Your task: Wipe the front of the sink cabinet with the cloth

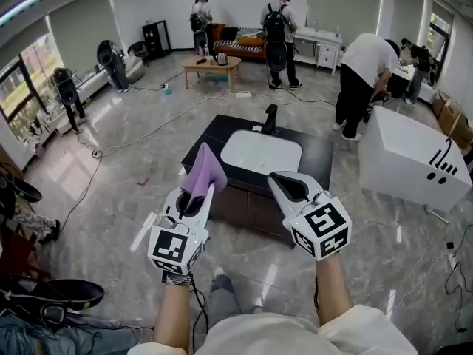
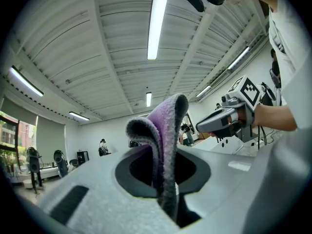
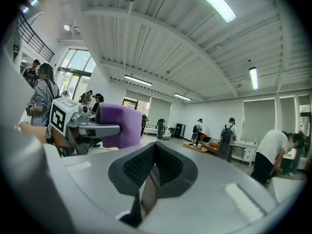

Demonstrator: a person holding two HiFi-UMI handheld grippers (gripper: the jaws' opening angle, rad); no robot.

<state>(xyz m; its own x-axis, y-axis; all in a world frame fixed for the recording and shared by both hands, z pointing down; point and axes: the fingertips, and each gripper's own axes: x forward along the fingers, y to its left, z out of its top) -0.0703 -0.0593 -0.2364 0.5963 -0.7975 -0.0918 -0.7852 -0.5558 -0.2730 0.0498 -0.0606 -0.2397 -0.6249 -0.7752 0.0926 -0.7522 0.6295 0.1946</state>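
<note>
A purple cloth (image 1: 204, 170) stands up from my left gripper (image 1: 195, 198), which is shut on its lower end. In the left gripper view the cloth (image 2: 163, 130) folds over between the jaws. My right gripper (image 1: 290, 186) hovers beside it, shut with nothing held; its ribbed pads (image 3: 139, 165) meet in the right gripper view. Both grippers are raised in front of the dark sink cabinet (image 1: 247, 207), which holds a white basin (image 1: 260, 152) and a black faucet (image 1: 270, 117). Neither gripper touches the cabinet front.
A white bathtub (image 1: 414, 157) stands to the right of the cabinet. Cables (image 1: 148, 135) trail across the glossy floor on the left. Several people stand at the back near a coffee table (image 1: 212, 65), and one person (image 1: 362, 76) bends over at right.
</note>
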